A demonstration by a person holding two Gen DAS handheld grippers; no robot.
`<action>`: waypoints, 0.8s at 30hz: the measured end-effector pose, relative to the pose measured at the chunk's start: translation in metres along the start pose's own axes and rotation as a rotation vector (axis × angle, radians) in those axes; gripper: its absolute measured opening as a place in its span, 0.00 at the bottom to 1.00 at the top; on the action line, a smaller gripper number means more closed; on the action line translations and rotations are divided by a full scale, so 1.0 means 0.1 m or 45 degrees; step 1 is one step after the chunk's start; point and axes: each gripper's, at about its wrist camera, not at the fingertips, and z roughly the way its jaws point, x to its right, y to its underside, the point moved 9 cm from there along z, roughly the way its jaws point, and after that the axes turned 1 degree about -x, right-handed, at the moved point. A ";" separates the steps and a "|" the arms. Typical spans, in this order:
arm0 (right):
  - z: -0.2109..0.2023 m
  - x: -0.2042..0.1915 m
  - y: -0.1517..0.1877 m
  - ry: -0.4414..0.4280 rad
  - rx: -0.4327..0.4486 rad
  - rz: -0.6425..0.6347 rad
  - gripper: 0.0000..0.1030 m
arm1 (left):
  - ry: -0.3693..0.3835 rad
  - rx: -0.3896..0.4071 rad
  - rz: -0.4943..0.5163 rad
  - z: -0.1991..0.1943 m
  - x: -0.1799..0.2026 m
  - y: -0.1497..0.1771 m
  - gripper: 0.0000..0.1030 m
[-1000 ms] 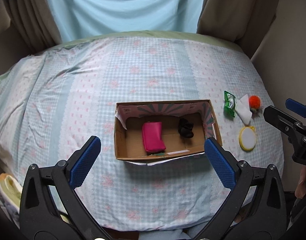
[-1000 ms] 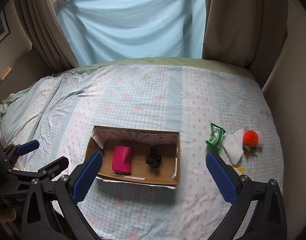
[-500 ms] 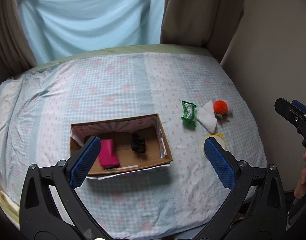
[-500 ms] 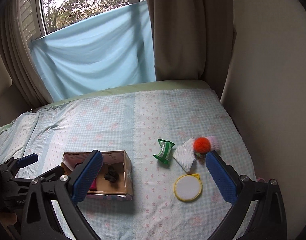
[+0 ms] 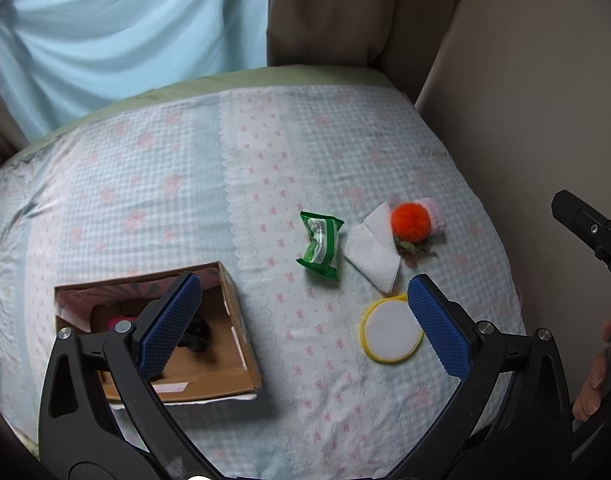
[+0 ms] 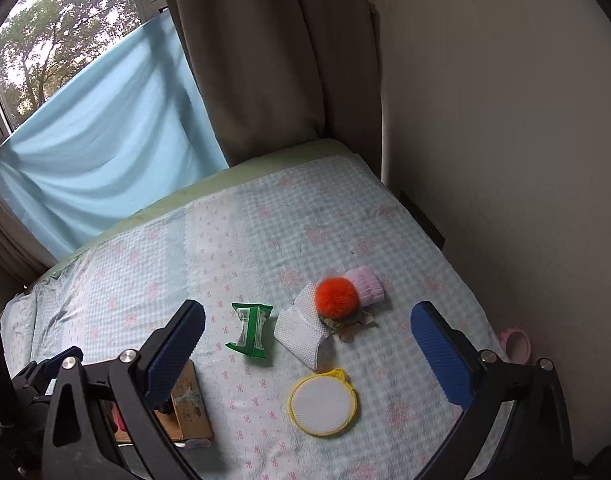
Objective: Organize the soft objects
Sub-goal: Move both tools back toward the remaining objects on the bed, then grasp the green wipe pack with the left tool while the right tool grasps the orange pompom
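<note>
A cardboard box (image 5: 241, 352) sits on the bed at lower left; a pink item (image 5: 115, 322) and a black item (image 5: 195, 334) lie inside it. To its right lie a green packet (image 5: 320, 244), a white mesh cloth (image 5: 371, 254), an orange pompom (image 5: 410, 220), a pale pink roll (image 5: 435, 216) and a yellow-rimmed round pad (image 5: 391, 334). My left gripper (image 5: 305, 328) is open and empty above the bed. My right gripper (image 6: 307, 356) is open and empty, hovering over the packet (image 6: 251, 330), cloth (image 6: 303, 330), pompom (image 6: 336, 296) and pad (image 6: 323, 404).
The bed (image 5: 153, 184) has a checked blue and pink cover. A wall (image 6: 505, 160) runs along its right side, and curtains (image 6: 257, 60) hang behind. A pink ring (image 6: 515, 344) lies at the bed's right edge. The box corner (image 6: 189, 408) shows at lower left.
Both grippers have swung right, from over the box towards the loose items near the wall. Both stay open and empty. Nothing on the bed has moved.
</note>
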 end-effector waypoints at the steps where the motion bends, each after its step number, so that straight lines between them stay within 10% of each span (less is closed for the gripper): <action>1: 0.11 0.05 0.00 0.003 -0.013 0.020 1.00 | 0.000 -0.016 0.004 0.12 0.03 -0.04 1.00; 24: 2.56 0.59 0.45 0.195 -0.186 0.305 0.84 | -0.003 -0.286 0.027 2.75 0.11 0.04 0.89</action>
